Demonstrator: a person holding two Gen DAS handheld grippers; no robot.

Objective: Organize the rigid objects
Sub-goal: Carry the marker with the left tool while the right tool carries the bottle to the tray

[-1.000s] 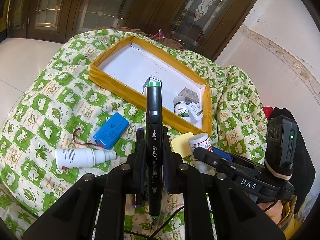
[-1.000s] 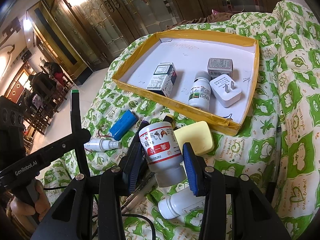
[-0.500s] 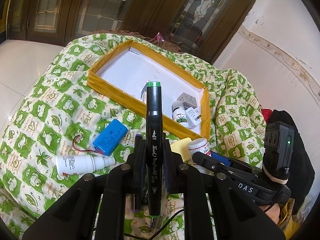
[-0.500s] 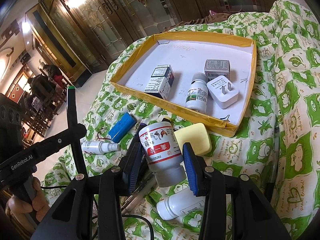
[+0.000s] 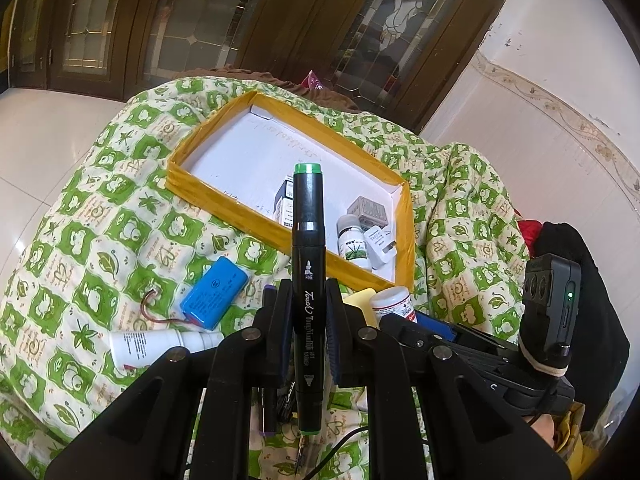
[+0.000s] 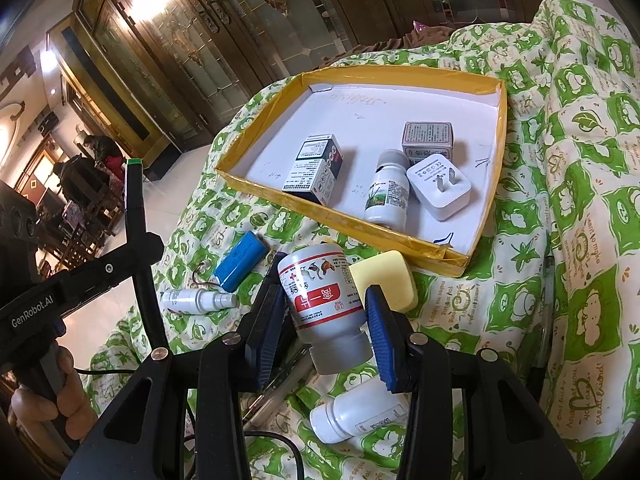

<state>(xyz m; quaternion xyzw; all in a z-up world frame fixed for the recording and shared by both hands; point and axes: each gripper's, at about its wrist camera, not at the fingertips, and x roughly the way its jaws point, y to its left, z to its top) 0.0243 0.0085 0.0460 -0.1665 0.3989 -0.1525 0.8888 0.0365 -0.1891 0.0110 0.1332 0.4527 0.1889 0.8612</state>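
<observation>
Green-patterned cloth (image 6: 580, 184) covers the surface. Nearest, the left gripper (image 5: 307, 322) has its fingers clamped on an upright marker (image 5: 307, 240); the right gripper (image 6: 322, 332) grips a bottle (image 6: 324, 300). Beyond lie a battery (image 5: 214, 298) and the tray (image 6: 360, 228).

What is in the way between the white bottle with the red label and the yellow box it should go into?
Nothing blocks it. The right gripper holds the red-label bottle above the quilt, and only the yellow sponge lies low before the yellow box. Inside, bare white floor sits left of the dark carton.
</observation>
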